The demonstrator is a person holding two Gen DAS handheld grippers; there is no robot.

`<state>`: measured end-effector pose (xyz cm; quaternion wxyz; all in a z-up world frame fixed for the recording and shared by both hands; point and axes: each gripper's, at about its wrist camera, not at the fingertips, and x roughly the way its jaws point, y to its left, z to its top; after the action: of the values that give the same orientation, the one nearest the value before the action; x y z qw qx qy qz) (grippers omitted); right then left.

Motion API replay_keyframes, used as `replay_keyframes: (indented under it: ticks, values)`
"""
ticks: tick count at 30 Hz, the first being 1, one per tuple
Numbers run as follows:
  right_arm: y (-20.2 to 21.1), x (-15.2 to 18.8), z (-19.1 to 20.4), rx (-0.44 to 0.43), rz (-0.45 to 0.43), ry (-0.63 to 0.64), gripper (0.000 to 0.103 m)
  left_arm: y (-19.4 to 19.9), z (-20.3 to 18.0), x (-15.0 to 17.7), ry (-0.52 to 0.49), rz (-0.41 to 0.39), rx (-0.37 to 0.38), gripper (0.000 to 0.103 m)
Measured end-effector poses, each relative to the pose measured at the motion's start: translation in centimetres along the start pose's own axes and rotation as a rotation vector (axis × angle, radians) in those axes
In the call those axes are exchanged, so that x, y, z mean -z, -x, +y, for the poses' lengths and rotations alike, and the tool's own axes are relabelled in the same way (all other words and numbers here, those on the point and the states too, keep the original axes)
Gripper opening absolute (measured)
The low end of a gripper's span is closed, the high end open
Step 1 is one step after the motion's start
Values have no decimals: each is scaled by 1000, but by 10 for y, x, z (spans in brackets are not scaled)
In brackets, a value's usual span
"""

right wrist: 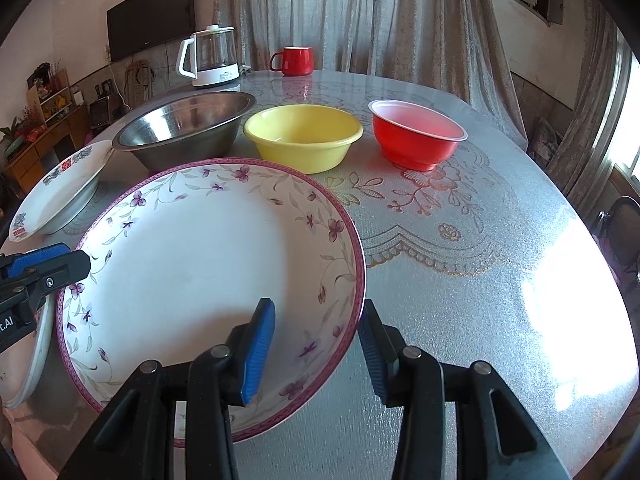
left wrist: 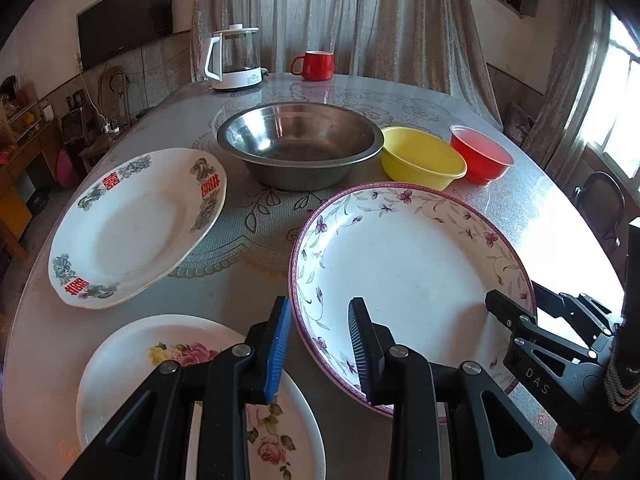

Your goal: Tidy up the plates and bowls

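Note:
A large purple-flowered plate (left wrist: 412, 264) (right wrist: 192, 264) lies on the table between both grippers. My left gripper (left wrist: 320, 344) is open, its jaws astride the plate's left rim. My right gripper (right wrist: 318, 350) is open, its jaws astride the plate's right rim. A rose plate (left wrist: 132, 364) lies under my left gripper. A plate with red characters (left wrist: 132, 224) (right wrist: 60, 196) lies at the left. Behind stand a steel bowl (left wrist: 300, 140) (right wrist: 180, 128), a yellow bowl (left wrist: 420, 156) (right wrist: 304, 136) and a red bowl (left wrist: 480, 156) (right wrist: 416, 136).
A white kettle (left wrist: 234, 58) (right wrist: 210, 58) and a red mug (left wrist: 316, 65) (right wrist: 294, 60) stand at the table's far edge. The round table (right wrist: 480, 280) has a lace-patterned cover. Chairs stand at the right.

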<state>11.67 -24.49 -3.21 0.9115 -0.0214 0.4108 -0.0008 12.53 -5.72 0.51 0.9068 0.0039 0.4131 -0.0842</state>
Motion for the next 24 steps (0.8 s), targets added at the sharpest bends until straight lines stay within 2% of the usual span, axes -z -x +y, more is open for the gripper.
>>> replay_keyframes:
  ticks: [2,5,10,15,24]
  values:
    - [3,1,0,7,-7,-8,43,9,-2,1,-10,-25,-13,35]
    - [8,1,1,17,-21,-24,43,21,-3,2,-22,-62,-32,35]
    - [25,-2,8,40,-93,-9,43,40,-1,3,-44,-124,-74,38]
    - [37,-11,23,-16,-135,22,43,54,5,6,-48,-159,-94,41]
    - [34,-21,54,-93,-130,61,43,63,23,10,-36,-179,-123,43]
